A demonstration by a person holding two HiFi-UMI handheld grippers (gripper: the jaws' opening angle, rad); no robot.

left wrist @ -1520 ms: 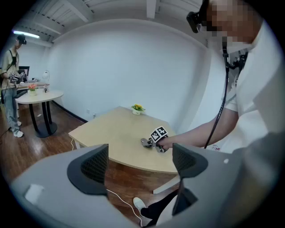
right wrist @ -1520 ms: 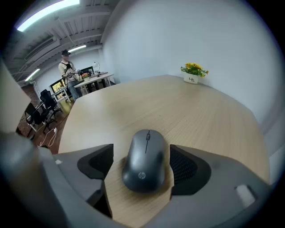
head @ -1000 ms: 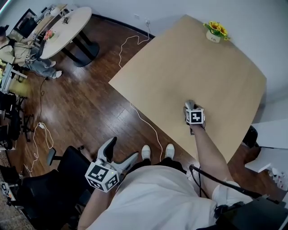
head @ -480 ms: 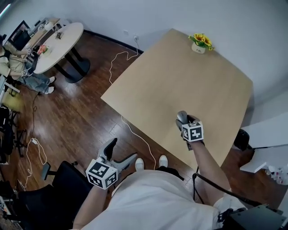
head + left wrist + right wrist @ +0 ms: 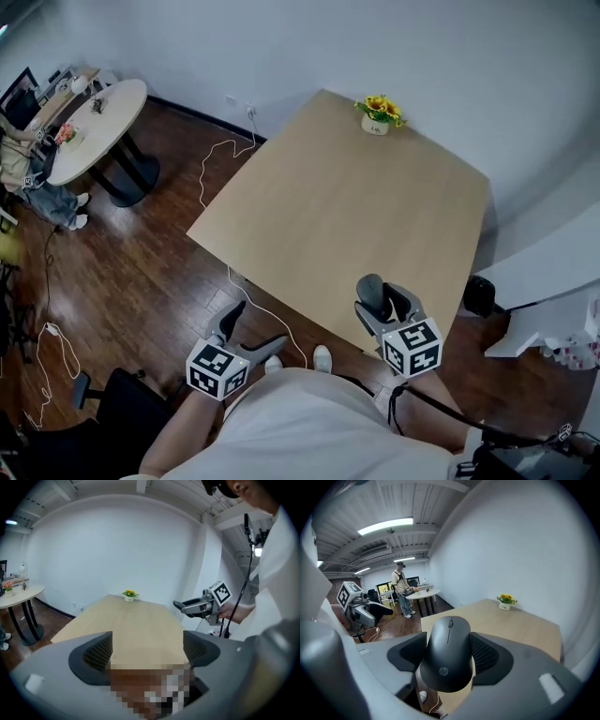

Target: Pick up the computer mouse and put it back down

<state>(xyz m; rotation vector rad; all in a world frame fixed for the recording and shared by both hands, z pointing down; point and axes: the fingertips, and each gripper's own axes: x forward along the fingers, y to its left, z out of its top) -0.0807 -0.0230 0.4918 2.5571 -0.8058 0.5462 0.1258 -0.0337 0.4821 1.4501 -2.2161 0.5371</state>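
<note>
A black computer mouse (image 5: 450, 654) sits clamped between the two pads of my right gripper (image 5: 451, 644), which is shut on it. In the head view that gripper (image 5: 382, 300) holds the mouse (image 5: 370, 292) up in the air above the near edge of the light wooden table (image 5: 328, 216). My left gripper (image 5: 255, 326) hangs open below the table's near-left edge, over the floor. In the left gripper view my left gripper (image 5: 147, 641) has nothing between its jaws, and the right gripper (image 5: 199, 606) shows at the right.
A small pot of yellow flowers (image 5: 377, 114) stands at the table's far edge. A white cable (image 5: 220, 159) trails over the dark wood floor. A round white table (image 5: 89, 122) stands at the far left, and a person (image 5: 400, 592) stands beside it.
My right gripper has lifted the mouse off the tabletop and drawn it toward the near edge. The left gripper has shifted a little, still open.
</note>
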